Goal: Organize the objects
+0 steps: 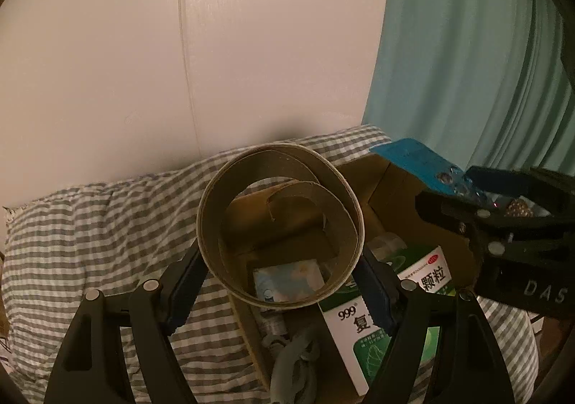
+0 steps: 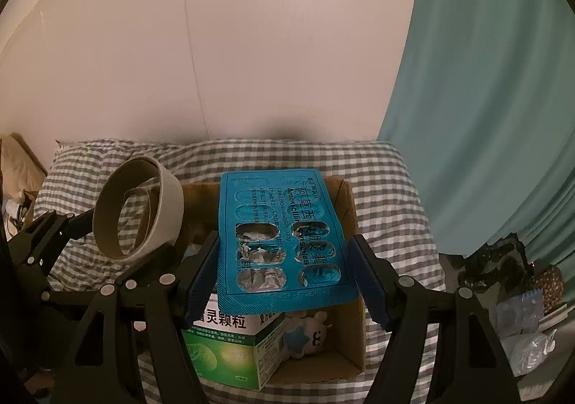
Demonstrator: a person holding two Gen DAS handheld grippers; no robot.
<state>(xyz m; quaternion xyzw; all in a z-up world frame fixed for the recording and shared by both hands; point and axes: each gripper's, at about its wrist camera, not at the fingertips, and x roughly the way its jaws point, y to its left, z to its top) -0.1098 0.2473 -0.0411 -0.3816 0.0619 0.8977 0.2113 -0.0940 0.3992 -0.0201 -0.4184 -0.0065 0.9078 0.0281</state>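
My left gripper (image 1: pixel 278 291) is shut on an empty cardboard tape ring (image 1: pixel 278 221) and holds it above the open cardboard box (image 1: pixel 388 188). The ring also shows at the left of the right wrist view (image 2: pixel 138 208). My right gripper (image 2: pixel 285 280) is shut on a blue blister pack of pills (image 2: pixel 284 242), several pockets torn open, held over the box (image 2: pixel 346 300). The pack's corner shows in the left wrist view (image 1: pixel 413 161). In the box stand a green and white medicine carton (image 2: pixel 230 343) and a small white toy (image 2: pixel 309 334).
The box sits on a bed with a grey and white checked cover (image 2: pixel 395 188). A pale wall lies behind and a teal curtain (image 2: pixel 485 80) hangs at the right. Plastic packets (image 2: pixel 524 332) and dark clutter lie off the bed's right edge.
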